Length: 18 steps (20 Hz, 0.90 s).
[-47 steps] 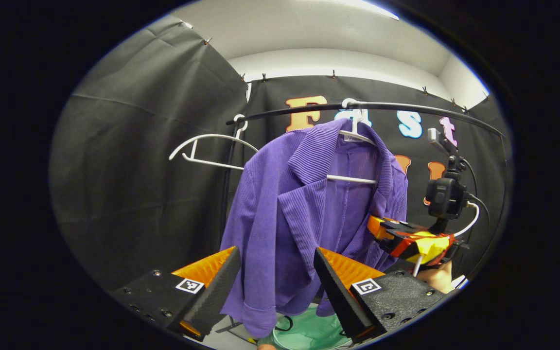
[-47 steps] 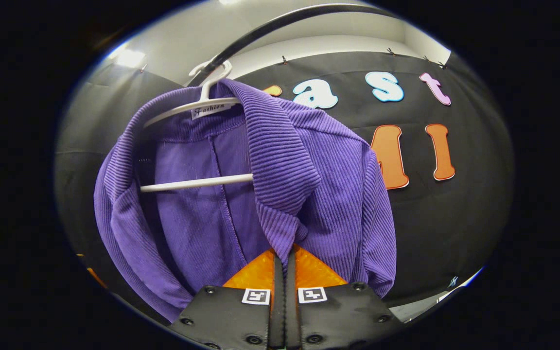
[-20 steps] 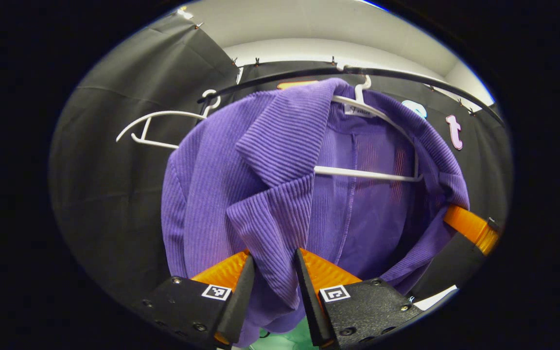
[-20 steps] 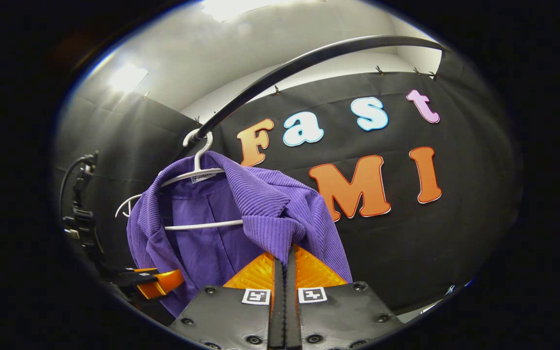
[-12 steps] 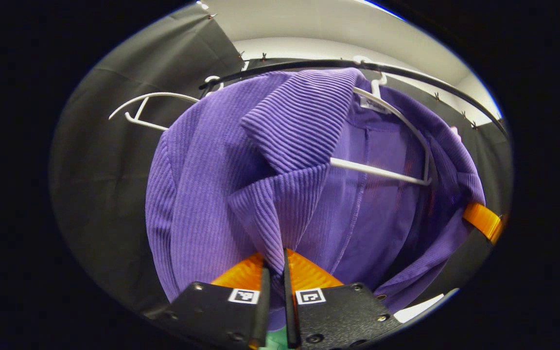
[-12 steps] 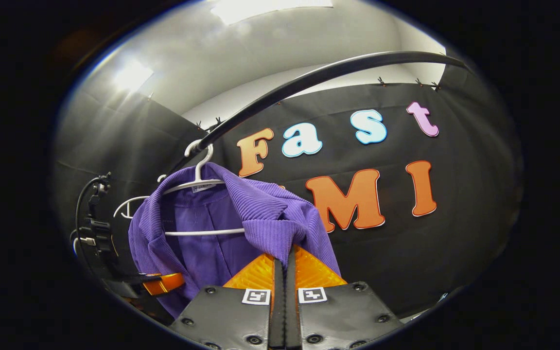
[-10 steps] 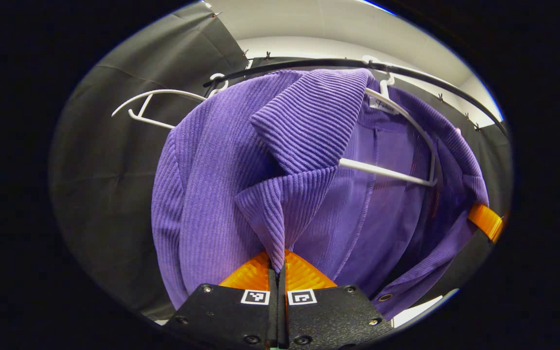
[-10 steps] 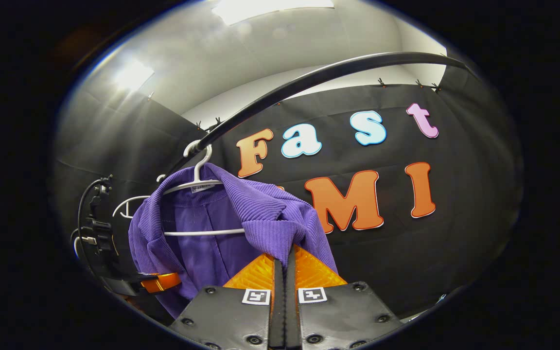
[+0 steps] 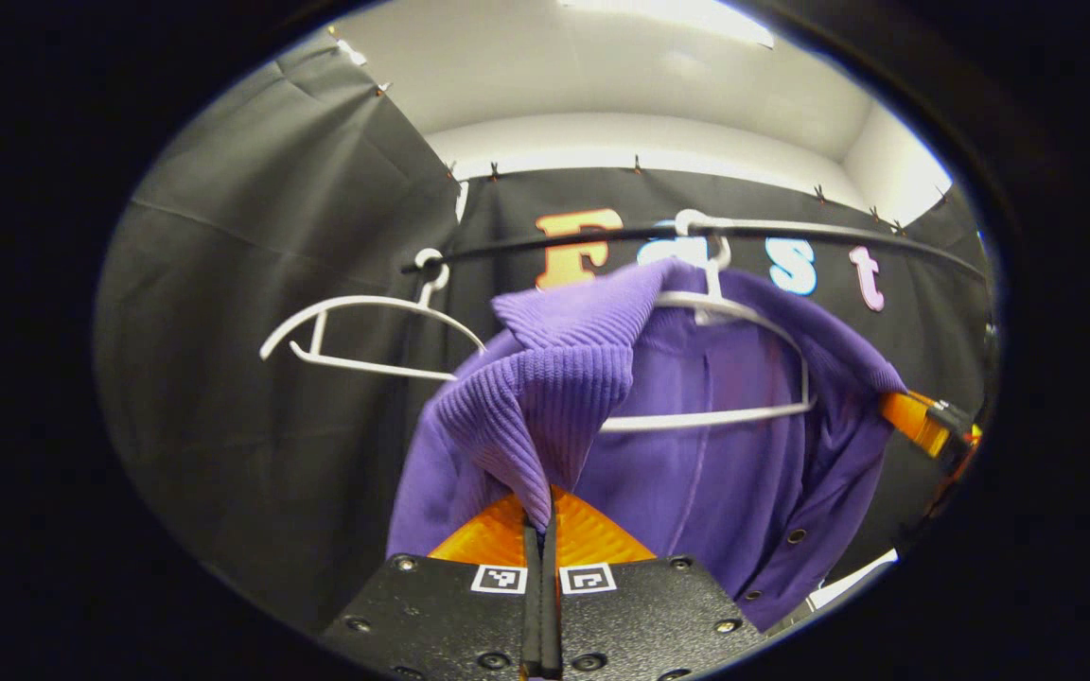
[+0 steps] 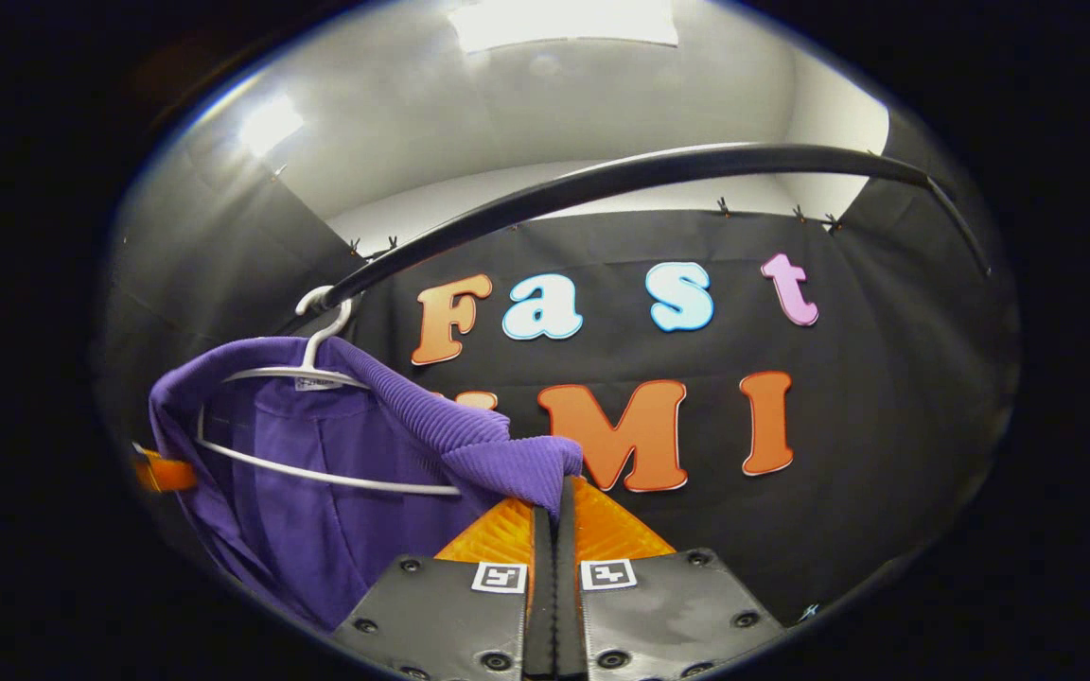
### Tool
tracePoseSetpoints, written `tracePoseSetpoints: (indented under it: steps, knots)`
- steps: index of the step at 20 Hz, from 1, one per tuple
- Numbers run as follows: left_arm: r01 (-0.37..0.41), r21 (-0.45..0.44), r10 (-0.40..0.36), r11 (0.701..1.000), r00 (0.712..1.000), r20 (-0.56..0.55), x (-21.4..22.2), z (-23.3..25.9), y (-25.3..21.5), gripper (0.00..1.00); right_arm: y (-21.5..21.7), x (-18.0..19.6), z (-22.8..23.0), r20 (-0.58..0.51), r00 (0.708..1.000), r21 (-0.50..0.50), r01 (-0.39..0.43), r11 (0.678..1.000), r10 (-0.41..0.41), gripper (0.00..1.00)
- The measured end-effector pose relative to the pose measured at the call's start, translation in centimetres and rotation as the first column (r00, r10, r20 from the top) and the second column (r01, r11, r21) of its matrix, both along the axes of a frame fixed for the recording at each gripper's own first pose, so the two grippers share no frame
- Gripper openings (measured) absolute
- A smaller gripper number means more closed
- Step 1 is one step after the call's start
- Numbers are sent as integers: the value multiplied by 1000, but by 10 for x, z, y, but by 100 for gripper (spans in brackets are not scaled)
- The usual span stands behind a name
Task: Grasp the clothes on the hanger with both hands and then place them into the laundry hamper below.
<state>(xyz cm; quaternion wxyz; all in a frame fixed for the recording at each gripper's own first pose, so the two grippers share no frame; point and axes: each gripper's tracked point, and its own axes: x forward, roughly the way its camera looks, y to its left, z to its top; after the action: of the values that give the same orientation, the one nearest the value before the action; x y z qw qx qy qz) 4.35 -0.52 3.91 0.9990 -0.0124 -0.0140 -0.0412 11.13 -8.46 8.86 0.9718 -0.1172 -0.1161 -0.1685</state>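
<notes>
Beside the purple jacket (image 9: 696, 473), clenched by both tools (image 9: 541, 515) (image 10: 556, 501), a bare white hanger (image 9: 365, 326) on the rail (image 10: 602, 184).

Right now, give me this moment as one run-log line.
phase: both grasps made | left gripper: shut on purple jacket lapel | right gripper: shut on other lapel | jacket: spread, on white hanger on rail | hamper: not reached

A black rail (image 9: 791, 230) curves across the booth, and an empty white hanger (image 9: 365, 326) hooks onto it at its left end. Behind it hangs the black cloth wall (image 9: 252, 284), pinned by small clips (image 9: 637, 165) under a white ceiling with a bright light panel (image 10: 564, 21).
</notes>
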Motion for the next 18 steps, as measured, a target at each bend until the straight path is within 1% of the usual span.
tracePoseSetpoints:
  steps: [2,5,8,10,11,12,13,14,16,18]
  knots:
    - [-31,5,31,999,999,33,-2,21,19,0,-7,1,6,14,999,-45,43,998,-43,7]
    - [-57,-40,59,998,996,59,-2,41,44,0,-17,9,8,23,994,-120,111,986,-109,7]
    - [-105,-13,106,994,991,86,2,56,69,0,-31,19,10,39,984,-182,176,967,-172,7]
    - [-142,-21,143,990,982,119,3,70,87,0,-40,22,12,55,977,-209,212,955,-205,7]
    - [-169,-16,170,985,975,144,1,79,101,0,-41,24,11,50,979,-195,204,959,-198,7]
    - [-172,-17,172,985,971,164,-5,88,108,0,-40,26,7,40,983,-170,185,968,-181,8]
    - [-170,-12,170,985,973,159,-6,89,109,0,-40,30,5,38,985,-144,170,975,-166,8]
    - [-178,11,174,984,972,156,-5,86,109,0,-43,36,7,46,986,-121,164,979,-159,8]
    - [-195,50,184,980,969,165,2,88,107,0,-40,37,8,52,989,-66,138,988,-135,8]
    - [-191,37,183,981,970,159,4,89,106,0,-40,35,5,44,993,-25,108,994,-106,8]
